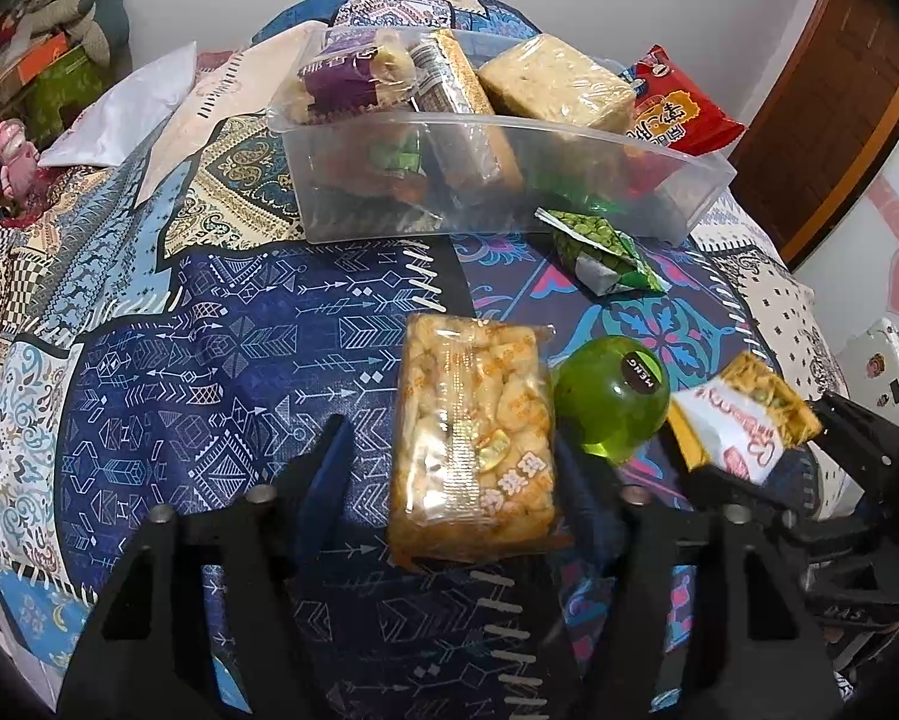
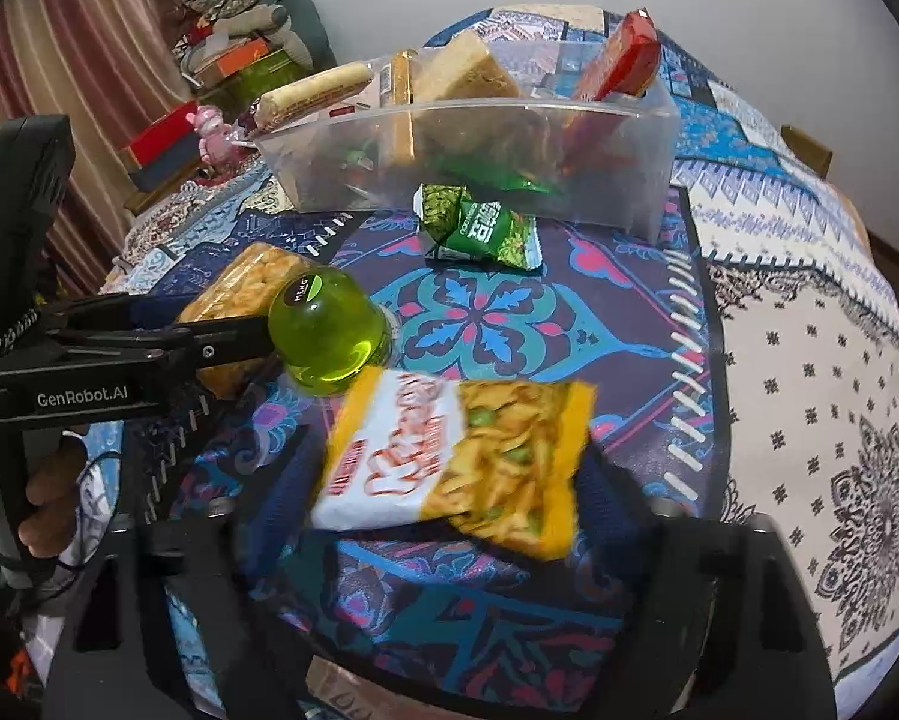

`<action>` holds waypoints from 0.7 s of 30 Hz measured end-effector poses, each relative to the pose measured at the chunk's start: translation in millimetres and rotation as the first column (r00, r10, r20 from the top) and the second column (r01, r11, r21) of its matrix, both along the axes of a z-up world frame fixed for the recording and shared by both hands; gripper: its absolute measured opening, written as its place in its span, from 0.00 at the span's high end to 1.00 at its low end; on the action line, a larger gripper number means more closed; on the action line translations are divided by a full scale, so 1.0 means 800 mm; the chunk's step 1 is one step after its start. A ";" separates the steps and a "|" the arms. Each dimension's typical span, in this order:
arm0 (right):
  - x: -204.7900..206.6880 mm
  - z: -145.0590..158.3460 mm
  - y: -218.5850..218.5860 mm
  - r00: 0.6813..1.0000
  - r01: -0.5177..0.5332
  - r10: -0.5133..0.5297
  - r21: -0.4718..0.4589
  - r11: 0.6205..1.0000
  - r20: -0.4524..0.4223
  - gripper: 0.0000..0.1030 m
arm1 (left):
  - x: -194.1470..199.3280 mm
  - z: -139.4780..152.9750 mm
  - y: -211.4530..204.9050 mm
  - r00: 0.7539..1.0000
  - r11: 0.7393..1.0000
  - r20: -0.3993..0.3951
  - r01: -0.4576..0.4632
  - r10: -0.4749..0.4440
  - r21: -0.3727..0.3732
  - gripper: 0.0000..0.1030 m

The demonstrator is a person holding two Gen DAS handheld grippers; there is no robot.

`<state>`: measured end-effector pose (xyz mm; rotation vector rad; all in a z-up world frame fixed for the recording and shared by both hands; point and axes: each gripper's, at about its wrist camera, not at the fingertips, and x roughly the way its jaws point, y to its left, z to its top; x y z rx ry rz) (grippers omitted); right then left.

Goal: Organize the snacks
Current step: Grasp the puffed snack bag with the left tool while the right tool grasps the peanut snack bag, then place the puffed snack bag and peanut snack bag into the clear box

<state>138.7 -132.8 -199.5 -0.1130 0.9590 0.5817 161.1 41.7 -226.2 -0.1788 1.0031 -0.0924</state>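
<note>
Patterned patchwork cloth (image 1: 209, 360) covers what appears to be a bed, on which everything is carried; a white wall and a heap of boxes and soft toys are seen behind it. Toward the far edge a clear plastic bin (image 1: 698, 204) is set, already partly filled with wrapped snack bars and a red packet. Just in front of its near wall a small green pea-snack packet (image 1: 599, 252) is left lying on the cloth. Nearer the cameras three items lie in a row: a clear-wrapped block of puffed rice crackers (image 1: 473, 432), a green dome-shaped jelly cup (image 1: 611, 396) touching or just beside it, and a yellow-and-white crisp packet (image 2: 461, 456). The cracker block is bracketed by the left gripper (image 1: 449, 468), its long axis running along the fingers and away toward the bin; the right-hand finger appears to lie against the wrapper, while a gap of cloth is visible at the left finger, so the jaws are judged spread around it rather than pinching. The crisp packet is straddled by the right gripper (image 2: 443, 516), its long axis crossing between the fingers; the jaws look spread, though the fingertips are dark and blurred and contact cannot be told. Each hand is thus nearest its own item, and a closing grasp followed by a carry toward the bin is judged the step in hand.
</note>
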 end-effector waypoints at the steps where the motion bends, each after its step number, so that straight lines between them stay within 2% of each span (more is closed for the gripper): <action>1: 0.000 0.000 0.001 1.000 0.001 -0.001 -0.007 1.000 0.006 0.40 | 0.000 0.000 0.000 1.000 1.000 0.005 0.002 -0.002 0.000 0.53; 6: 0.002 0.007 -0.006 1.000 0.010 -0.010 0.034 0.999 0.002 0.59 | -0.004 0.005 0.000 1.000 1.000 0.018 0.015 -0.016 0.006 0.54; 16: 0.011 0.031 -0.017 0.998 0.027 -0.031 0.076 0.997 0.045 0.68 | -0.003 0.053 0.006 0.994 1.000 0.108 0.002 -0.004 0.019 0.54; 20: 0.020 0.053 -0.018 0.995 0.028 -0.036 0.088 0.996 0.095 0.80 | 0.006 0.083 0.009 0.988 1.000 0.157 -0.003 0.001 0.010 0.54; 21: 0.023 0.059 -0.019 0.993 0.027 -0.038 0.095 0.995 0.109 0.80 | 0.010 0.091 0.009 0.985 1.000 0.172 -0.005 0.004 0.007 0.54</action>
